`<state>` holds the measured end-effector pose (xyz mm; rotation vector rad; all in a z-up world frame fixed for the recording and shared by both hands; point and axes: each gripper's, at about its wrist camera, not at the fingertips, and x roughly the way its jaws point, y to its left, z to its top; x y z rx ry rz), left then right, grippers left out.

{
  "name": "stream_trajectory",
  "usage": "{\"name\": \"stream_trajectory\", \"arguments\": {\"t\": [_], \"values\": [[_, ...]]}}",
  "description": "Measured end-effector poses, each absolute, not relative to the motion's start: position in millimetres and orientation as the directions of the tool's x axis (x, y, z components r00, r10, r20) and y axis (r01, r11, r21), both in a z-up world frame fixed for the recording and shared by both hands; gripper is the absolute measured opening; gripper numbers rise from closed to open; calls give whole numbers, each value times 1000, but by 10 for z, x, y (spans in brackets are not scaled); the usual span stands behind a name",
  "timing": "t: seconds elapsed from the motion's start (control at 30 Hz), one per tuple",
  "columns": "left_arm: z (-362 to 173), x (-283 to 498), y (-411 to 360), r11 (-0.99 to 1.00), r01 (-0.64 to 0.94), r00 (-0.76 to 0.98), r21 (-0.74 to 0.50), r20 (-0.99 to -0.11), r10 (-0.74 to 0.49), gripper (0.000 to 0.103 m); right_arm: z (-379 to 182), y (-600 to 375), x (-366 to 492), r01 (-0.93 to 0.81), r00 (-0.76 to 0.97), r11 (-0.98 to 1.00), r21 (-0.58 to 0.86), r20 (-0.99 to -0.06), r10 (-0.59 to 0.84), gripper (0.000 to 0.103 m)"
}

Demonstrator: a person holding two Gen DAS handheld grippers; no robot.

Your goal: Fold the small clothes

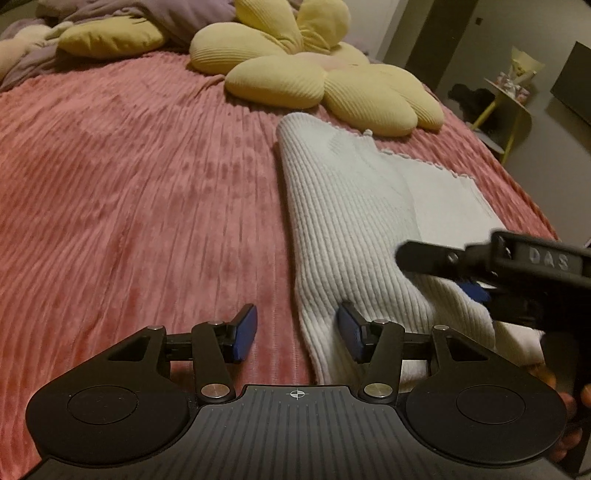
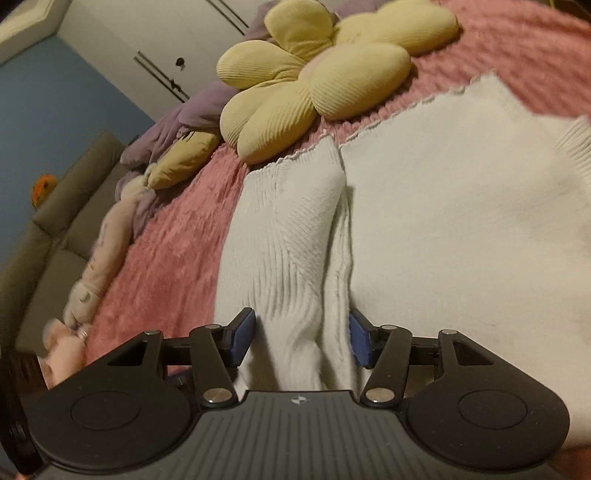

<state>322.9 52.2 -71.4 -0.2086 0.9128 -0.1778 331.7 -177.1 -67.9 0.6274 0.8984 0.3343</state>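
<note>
A white ribbed knit garment lies on the pink bedspread, with one side folded over along its left edge. My left gripper is open over the garment's near left edge, its right finger above the knit. My right gripper reaches in from the right, low over the same garment. In the right wrist view the right gripper is open, with a raised fold of the white garment lying between its blue pads. The flat white panel spreads to the right.
A yellow flower-shaped cushion lies just beyond the garment. A purple blanket and a plush toy lie at the far side of the bed. A yellow side table stands past the right edge of the bed.
</note>
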Motion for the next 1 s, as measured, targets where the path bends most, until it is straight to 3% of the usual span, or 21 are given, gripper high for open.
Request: {"name": "stream_trajectory", "arguments": {"t": [0.07, 0.1, 0.17, 0.3, 0.43, 0.53, 0.63, 0.8, 0.87, 0.9, 1.0], "values": [[-705, 3236, 529, 965, 50, 596, -258, -767, -237, 55, -711, -1773, 3392, 0, 578, 754, 656, -615, 536, 47], [-687, 3227, 526, 966, 45, 597, -255, -768, -230, 57, -720, -1774, 3422, 11, 573, 753, 658, -621, 534, 32], [-625, 3187, 493, 970, 45, 612, -239, -761, -216, 60, -687, -1777, 3435, 14, 580, 777, 630, -638, 507, 17], [-486, 3130, 353, 974, 74, 639, -216, -740, -212, 66, -377, -1688, 3230, -60, 685, 899, 434, -637, 353, 14], [-520, 3177, 148, 977, 104, 615, -184, -761, -209, 66, -113, -1704, 2805, 22, 822, 981, 193, -562, 92, 14], [-632, 3232, 16, 971, 113, 571, -209, -786, -235, 64, -241, -1779, 2675, 74, 808, 995, 62, -589, -24, 14], [-664, 3236, -42, 976, 100, 568, -196, -794, -217, 64, -514, -2079, 2761, 134, 728, 976, 169, -685, 19, 16], [-640, 3219, -41, 979, 83, 570, -185, -797, -199, 64, -560, -2604, 2793, 154, 731, 814, 561, -619, 289, 34], [-609, 3183, -93, 984, 86, 582, -157, -794, -177, 64, -625, -2614, 2884, 159, 713, 796, 584, -625, 317, 32], [-584, 3158, -121, 986, 91, 594, -138, -788, -165, 64, -640, -2565, 2933, 156, 707, 806, 571, -635, 313, 23], [-497, 3109, -210, 988, 120, 627, -95, -765, -150, 67, -445, -2428, 2971, 86, 729, 898, 431, -642, 238, 15]]}}
